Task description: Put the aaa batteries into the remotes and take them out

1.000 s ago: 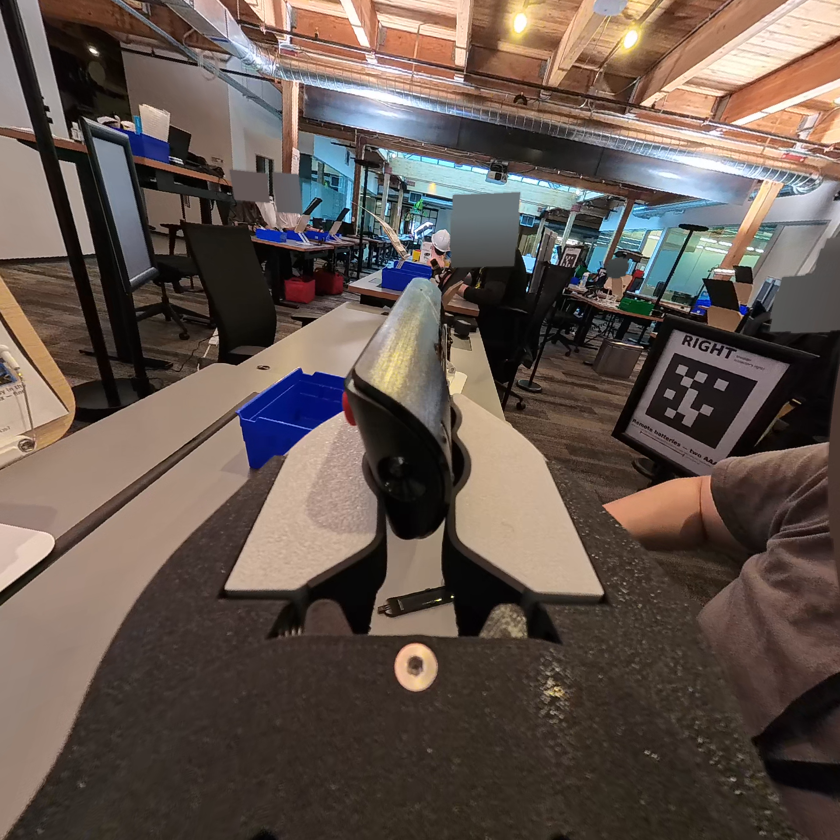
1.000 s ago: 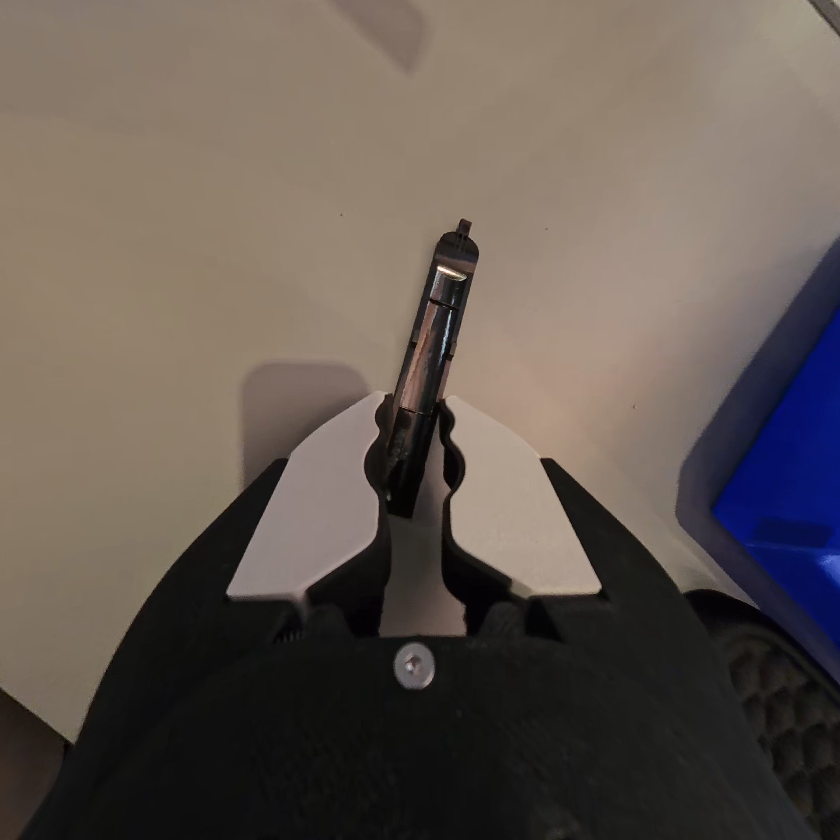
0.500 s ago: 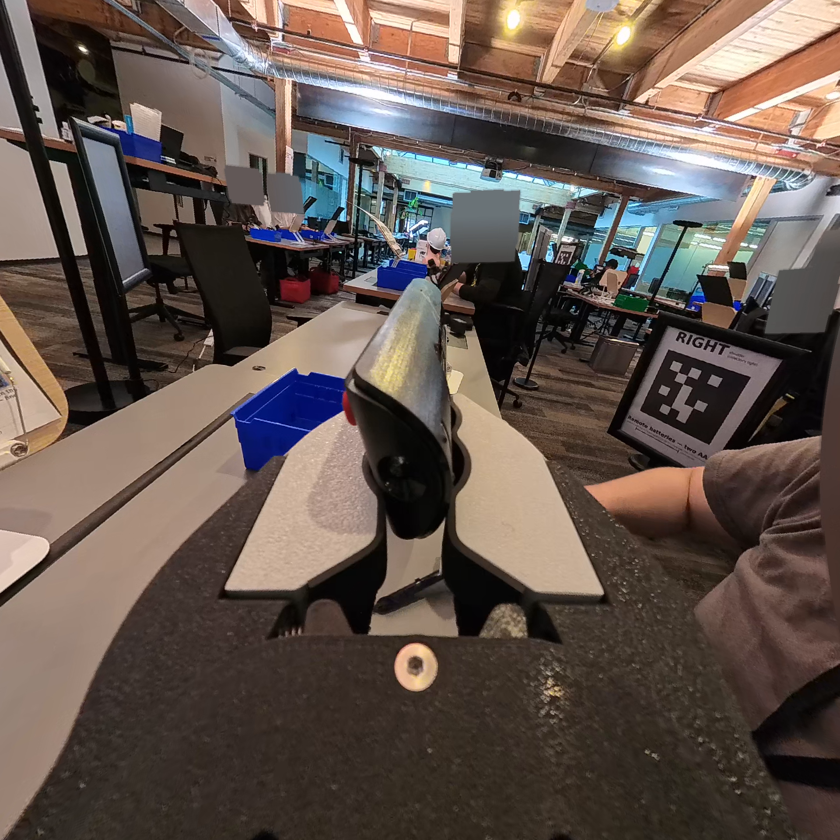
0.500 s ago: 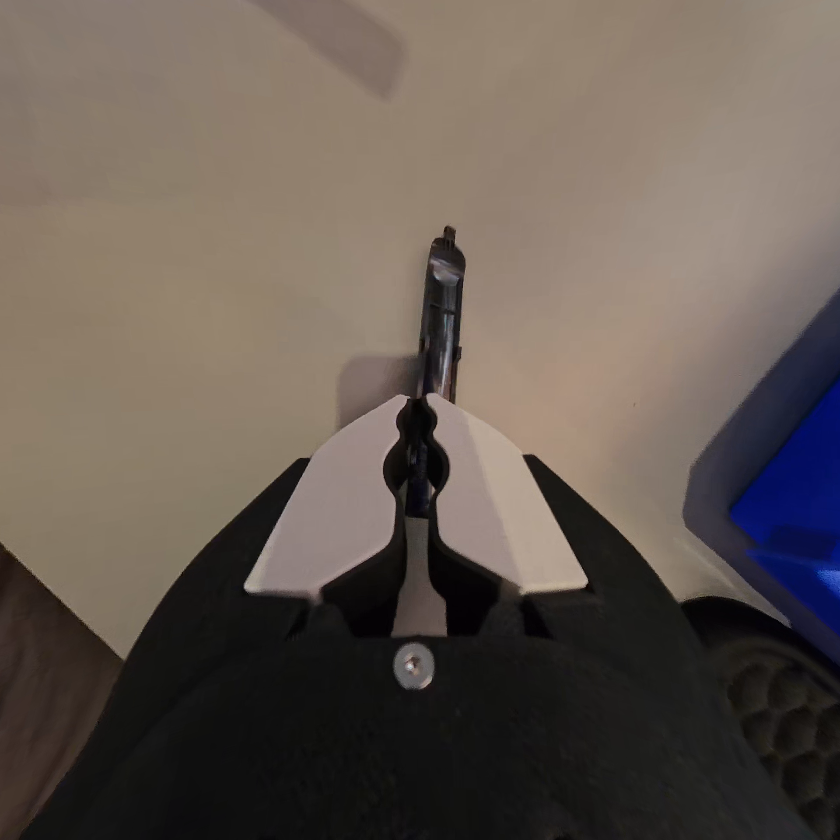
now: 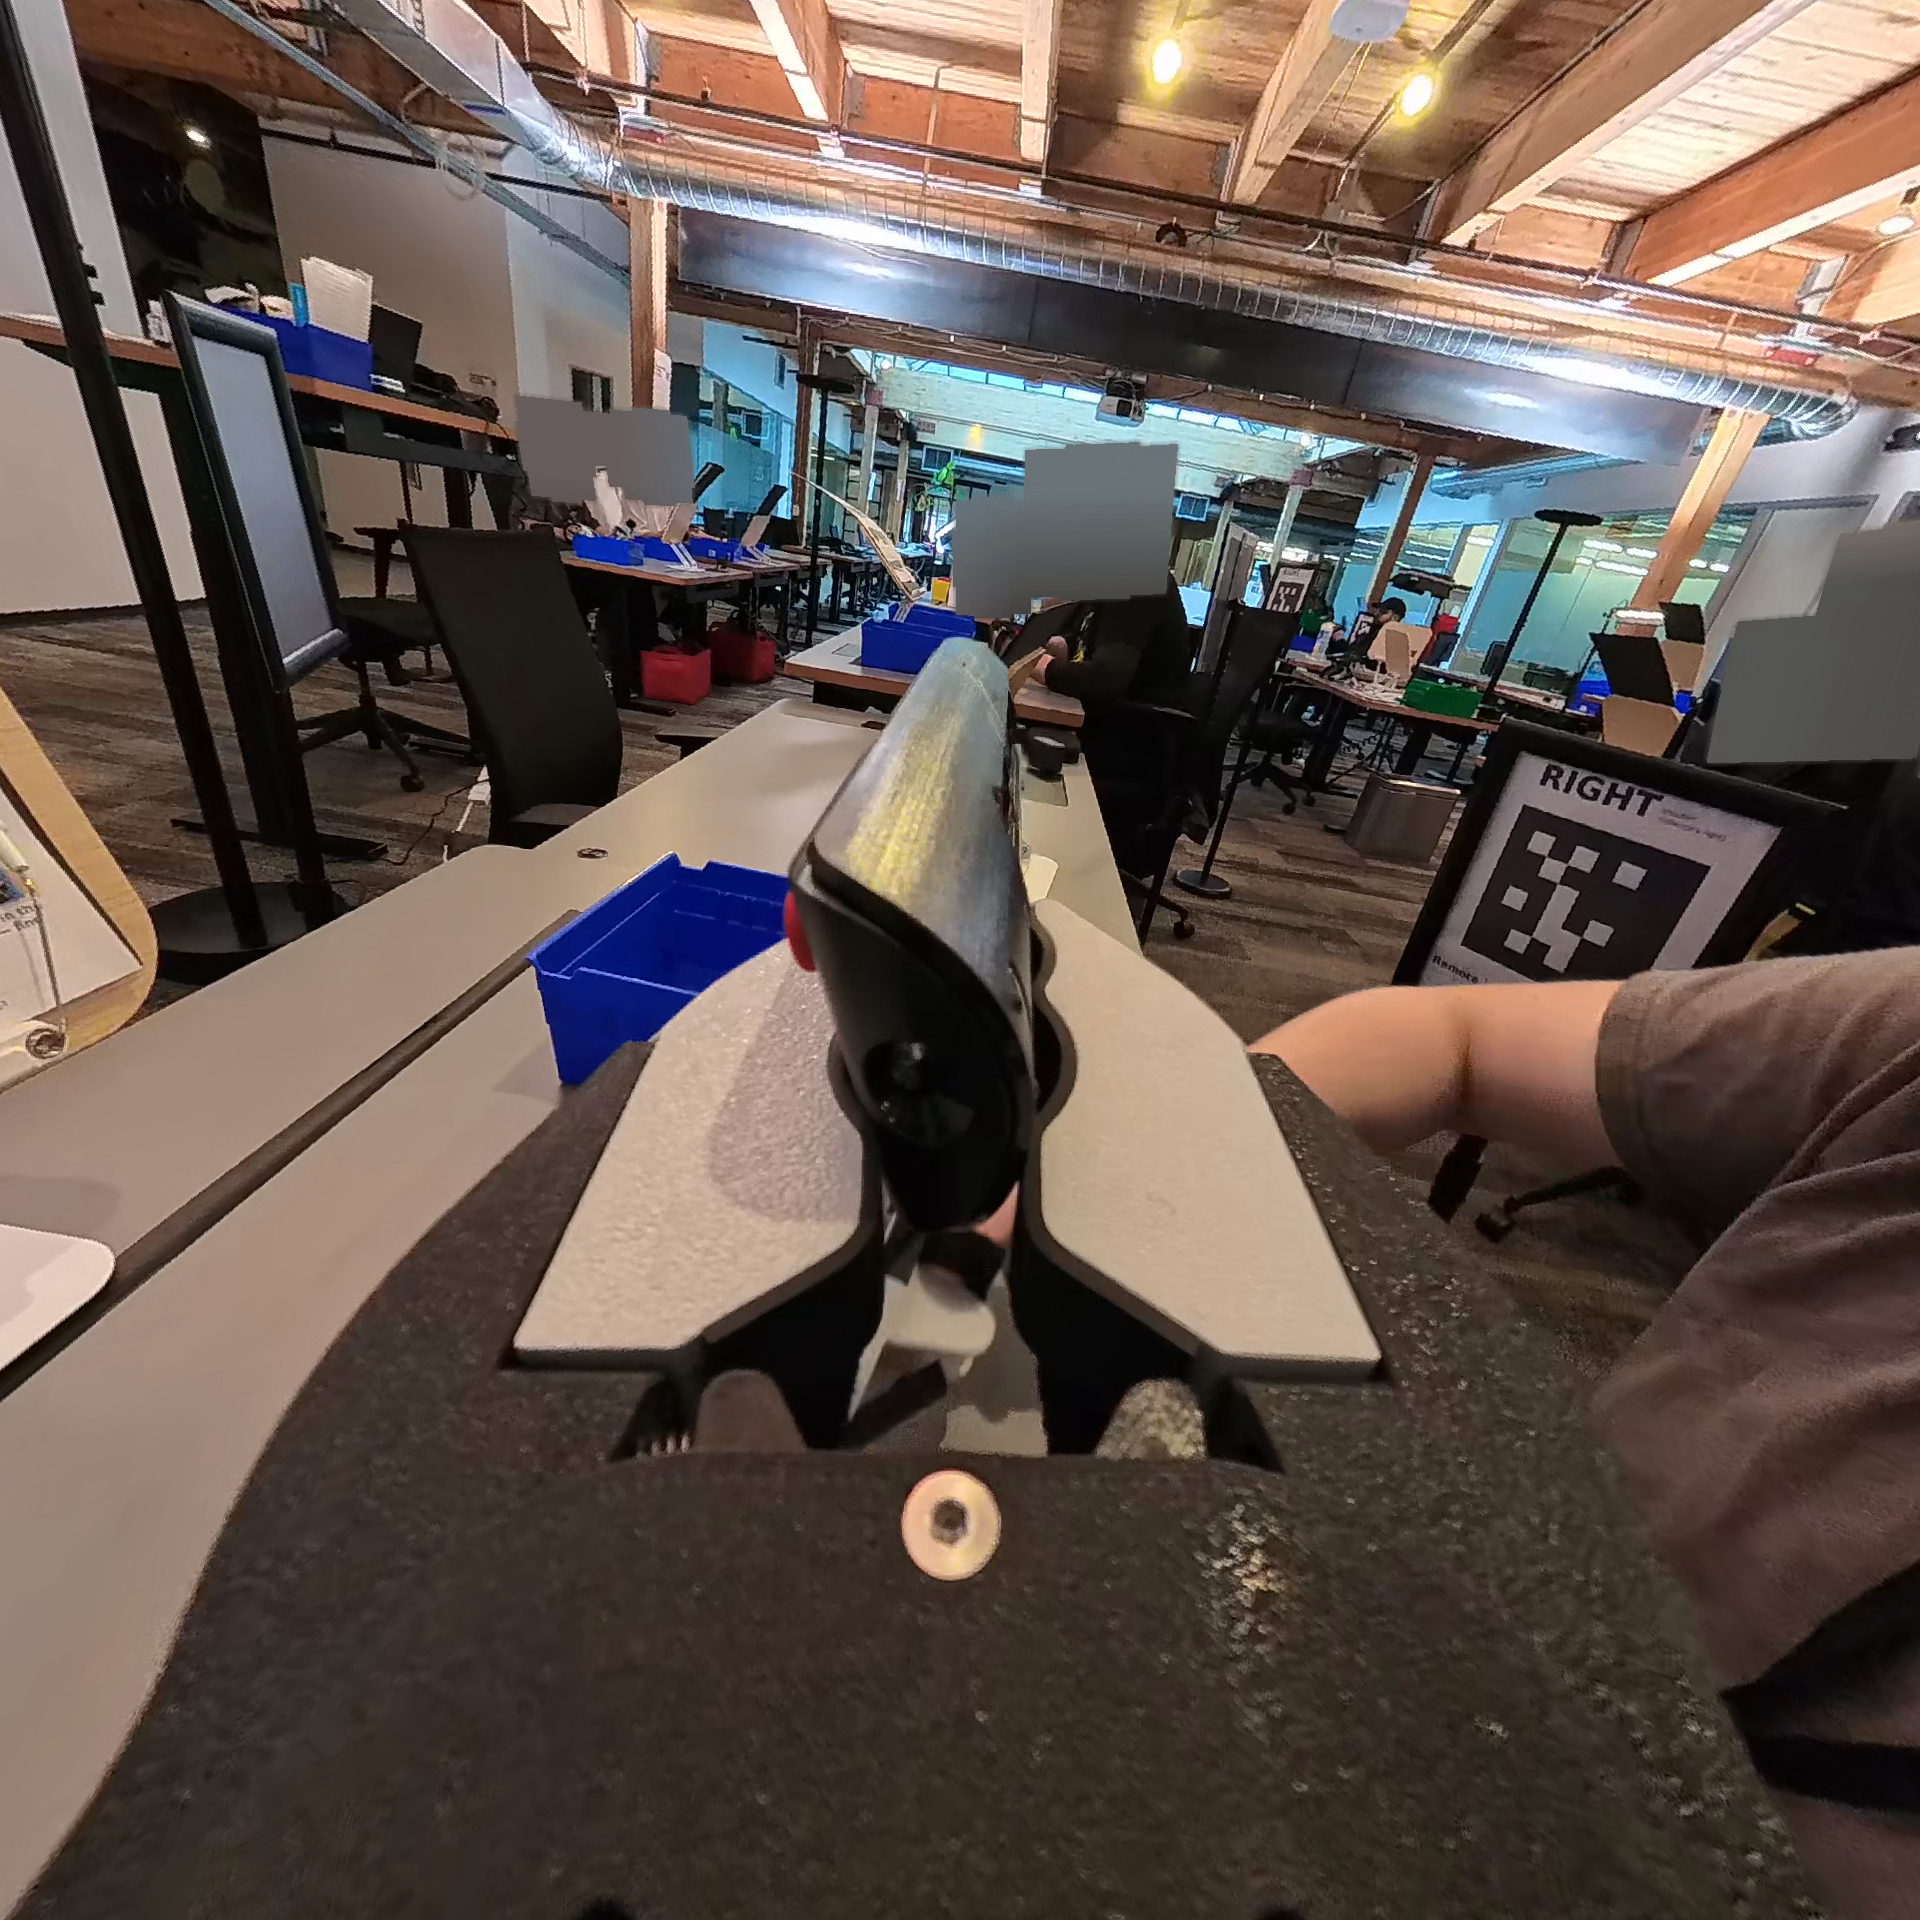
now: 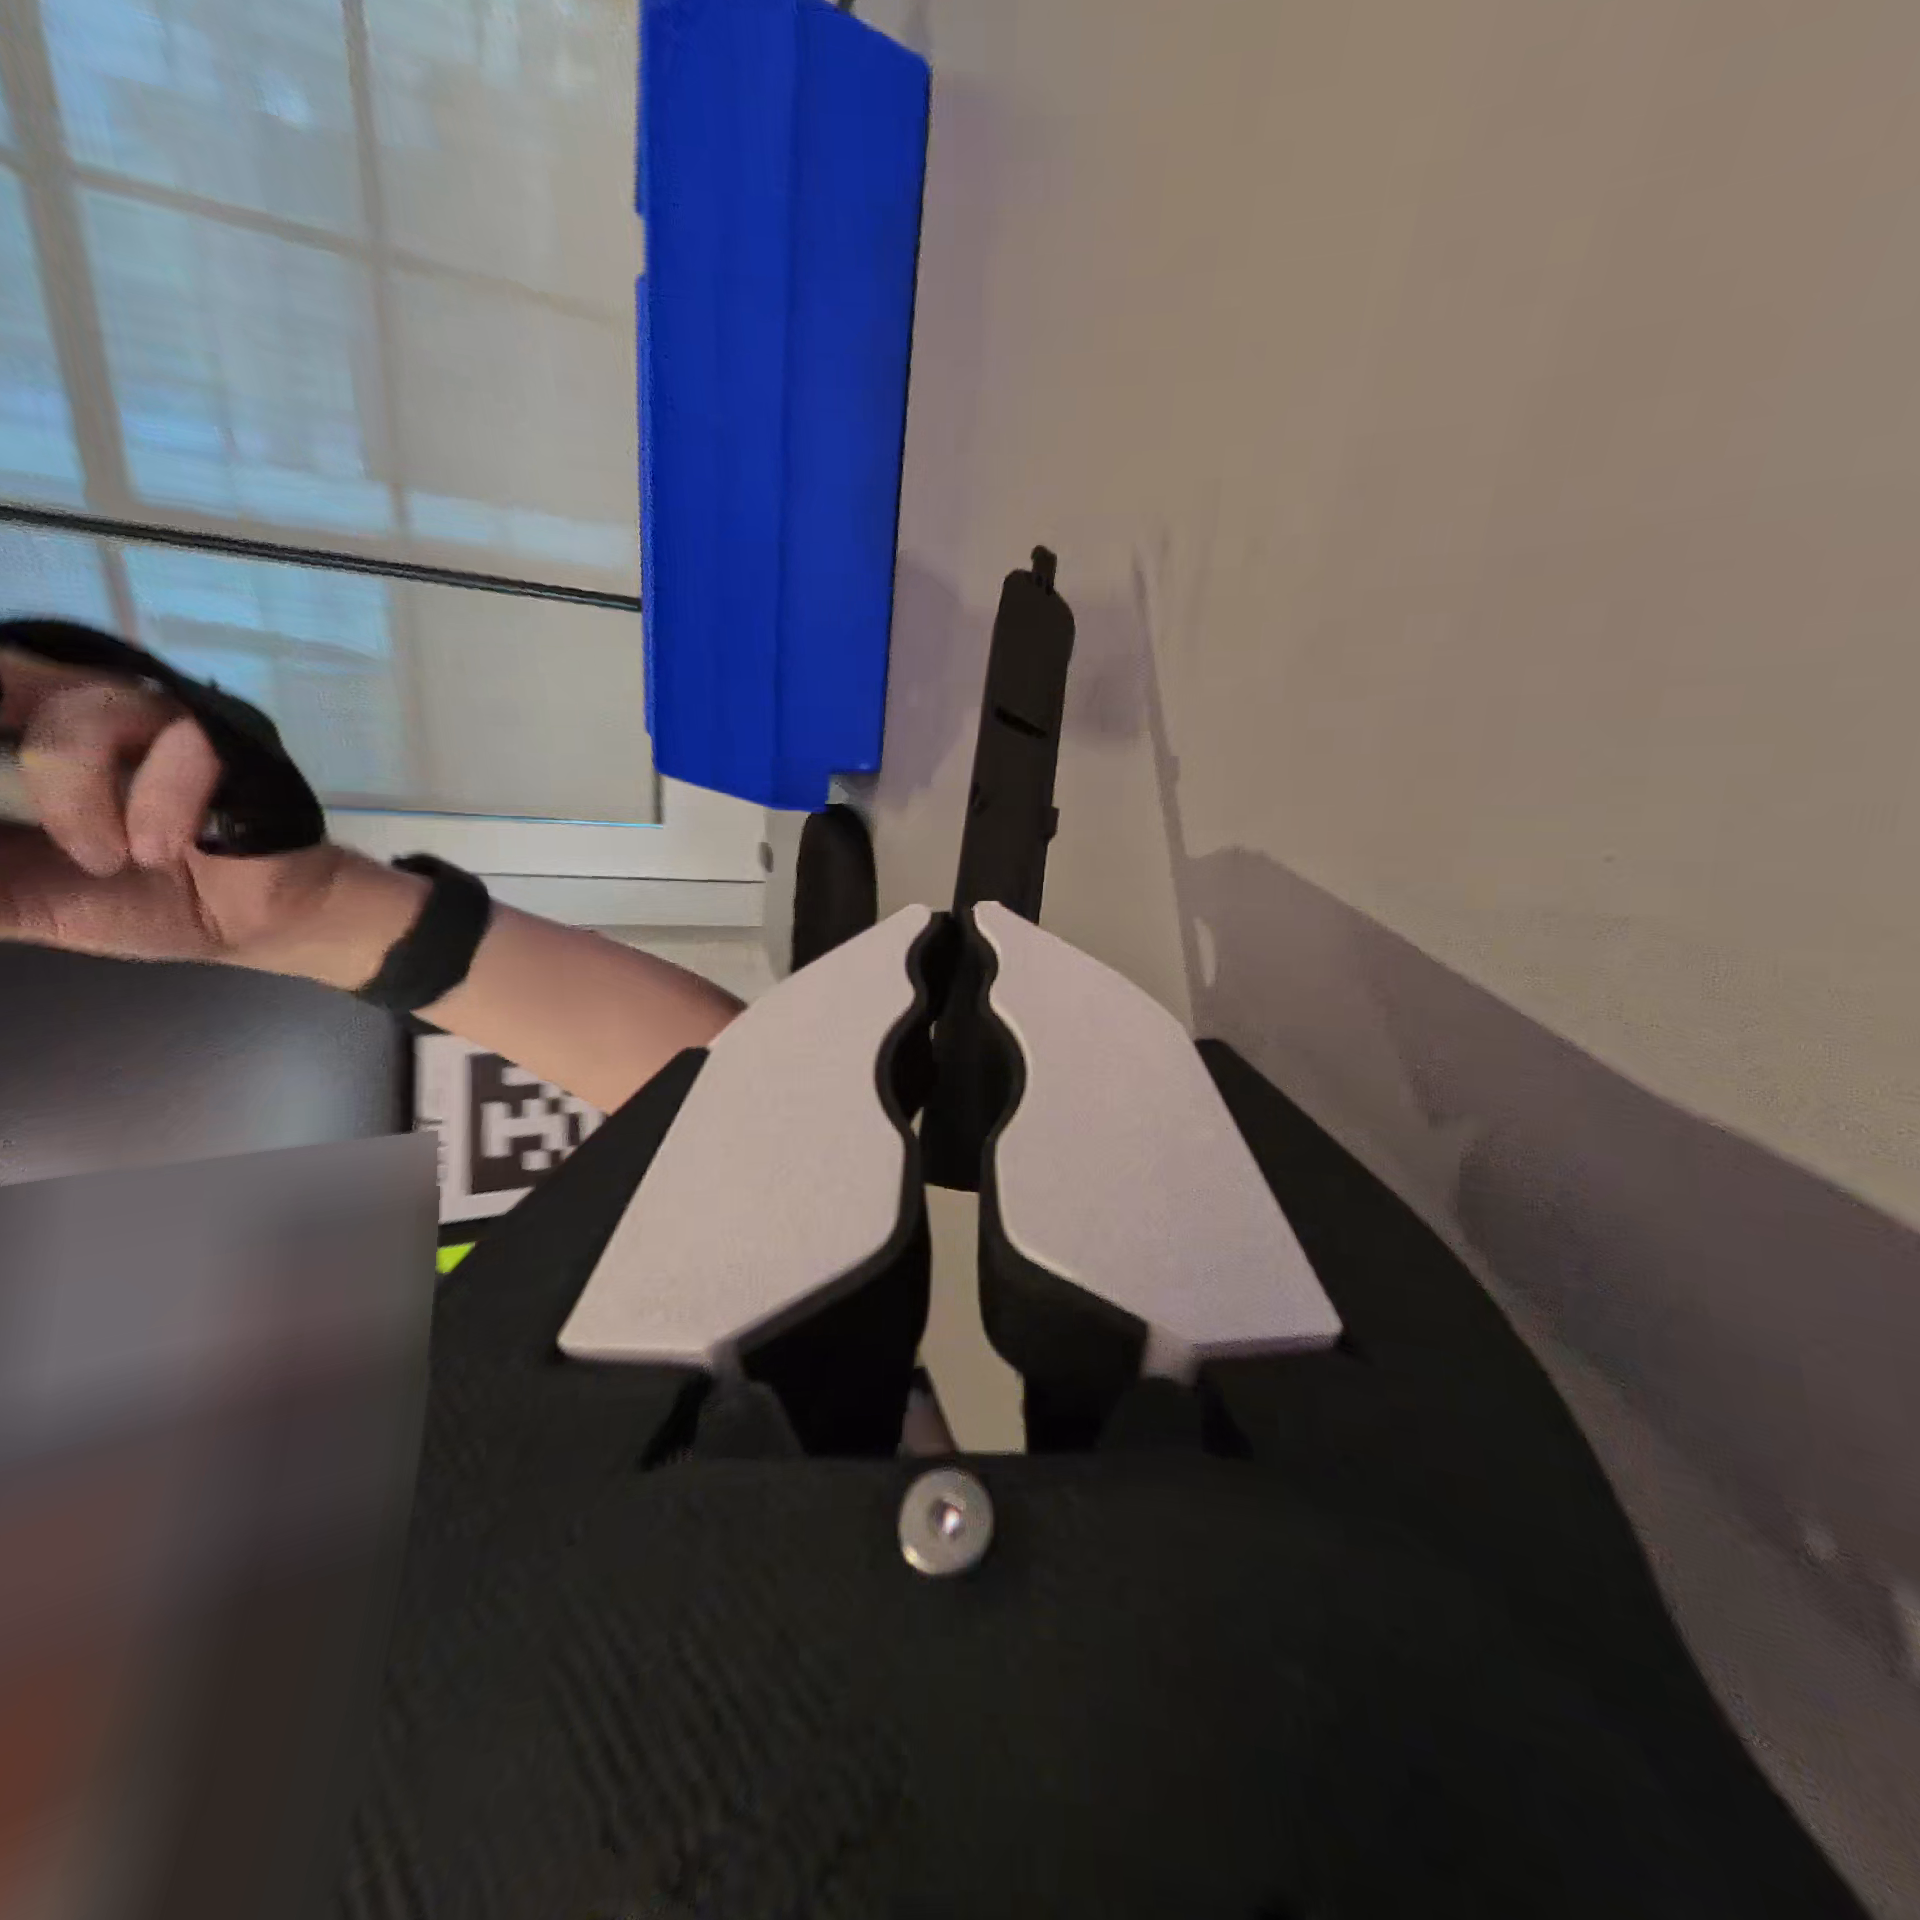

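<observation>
The left tool (image 5: 940, 1049) is clenched on a black remote (image 5: 920, 935), held edge-up between its two pale fingers (image 5: 748, 1143), the remote's far end pointing out over the grey bench (image 5: 260, 1039). A small red button shows on the remote's left side. No brand mark can be read on it.

The right tool (image 6: 961, 925) grips a thin black battery cover (image 6: 1013, 727), clamped by its near end so that the long piece juts forward with its small tab at the far tip. This view is rolled sideways, so the bench (image 6: 1455, 416) fills the right of the picture like a wall. No batteries can be made out in either view.

A blue bin (image 5: 644, 951) sits on the bench just beyond the left tool; in the right wrist view the blue bin (image 6: 774, 416) lies close to the cover's far end. A framed sign (image 5: 1600, 883) with a black-and-white square marker and printed writing stands to the right, behind the person's forearm (image 5: 1434, 1060) and grey sleeve (image 5: 1766, 1195). The right wrist view shows a hand (image 6: 114, 800) with a dark wristband (image 6: 431, 935).

Behind are office chairs, desks and a standing board (image 5: 260, 499) at left.
</observation>
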Available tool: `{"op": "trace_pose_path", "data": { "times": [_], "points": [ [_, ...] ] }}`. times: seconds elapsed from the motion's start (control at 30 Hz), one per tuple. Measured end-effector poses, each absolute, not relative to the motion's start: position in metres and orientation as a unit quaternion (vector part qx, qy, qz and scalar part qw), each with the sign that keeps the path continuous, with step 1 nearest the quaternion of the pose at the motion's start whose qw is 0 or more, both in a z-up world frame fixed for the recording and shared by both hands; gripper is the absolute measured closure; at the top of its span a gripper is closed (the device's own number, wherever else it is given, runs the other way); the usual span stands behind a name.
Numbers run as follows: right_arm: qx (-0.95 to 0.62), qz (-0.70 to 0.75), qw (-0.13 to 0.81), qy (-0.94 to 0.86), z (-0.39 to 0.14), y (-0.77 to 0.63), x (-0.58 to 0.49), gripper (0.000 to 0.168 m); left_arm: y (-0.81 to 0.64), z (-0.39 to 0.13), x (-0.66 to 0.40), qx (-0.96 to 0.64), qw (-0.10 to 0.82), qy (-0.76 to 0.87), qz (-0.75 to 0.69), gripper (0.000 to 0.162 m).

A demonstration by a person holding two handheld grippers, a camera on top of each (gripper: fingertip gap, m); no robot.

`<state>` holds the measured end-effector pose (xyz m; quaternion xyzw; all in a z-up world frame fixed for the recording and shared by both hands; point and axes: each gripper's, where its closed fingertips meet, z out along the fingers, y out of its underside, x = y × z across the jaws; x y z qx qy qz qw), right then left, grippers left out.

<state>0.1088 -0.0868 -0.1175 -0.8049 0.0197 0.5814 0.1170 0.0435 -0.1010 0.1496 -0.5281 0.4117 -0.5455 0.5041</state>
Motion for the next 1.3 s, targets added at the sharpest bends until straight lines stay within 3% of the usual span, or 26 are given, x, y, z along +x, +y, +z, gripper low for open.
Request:
{"op": "trace_pose_path", "data": {
  "times": [0.1, 0.3, 0.47, 0.63, 0.7, 0.87, 0.97, 1.13, 1.3],
  "points": [
    [-0.795, 0.602, 0.069, 0.040, -0.128, -0.082, 0.097, 0.164, -0.105, 0.151, 0.043, -0.524, 0.502, 0.416, -0.548, 0.138],
    [-0.836, 0.541, 0.087, 0.024, -0.158, -0.067, 0.113, 0.164, -0.111, 0.152, 0.046, -0.516, 0.497, 0.425, -0.554, 0.138],
    [-0.871, 0.458, 0.165, -0.071, -0.162, -0.055, 0.126, 0.161, -0.112, 0.153, 0.047, -0.514, 0.496, 0.427, -0.554, 0.139],
    [-0.846, 0.377, 0.297, -0.232, -0.133, -0.051, 0.124, 0.141, -0.111, 0.154, 0.043, -0.515, 0.500, 0.424, -0.552, 0.139],
    [-0.830, 0.304, 0.336, -0.324, -0.132, -0.060, 0.119, 0.140, -0.109, 0.155, 0.042, -0.515, 0.501, 0.421, -0.553, 0.139],
    [-0.811, 0.149, 0.358, -0.437, -0.162, -0.059, 0.119, 0.135, -0.105, 0.151, 0.044, -0.522, 0.498, 0.418, -0.551, 0.139],
    [-0.829, 0.137, 0.352, -0.413, -0.168, -0.052, 0.122, 0.145, -0.106, 0.149, 0.046, -0.524, 0.496, 0.421, -0.550, 0.139],
    [-0.909, 0.026, 0.332, -0.251, -0.167, -0.012, 0.186, 0.146, -0.104, 0.145, 0.051, -0.521, 0.501, 0.433, -0.539, 0.139],
    [-0.944, 0.013, 0.316, -0.097, -0.168, 0.000, 0.231, 0.146, -0.098, 0.141, 0.054, -0.517, 0.516, 0.439, -0.523, 0.139]
  ]
}}
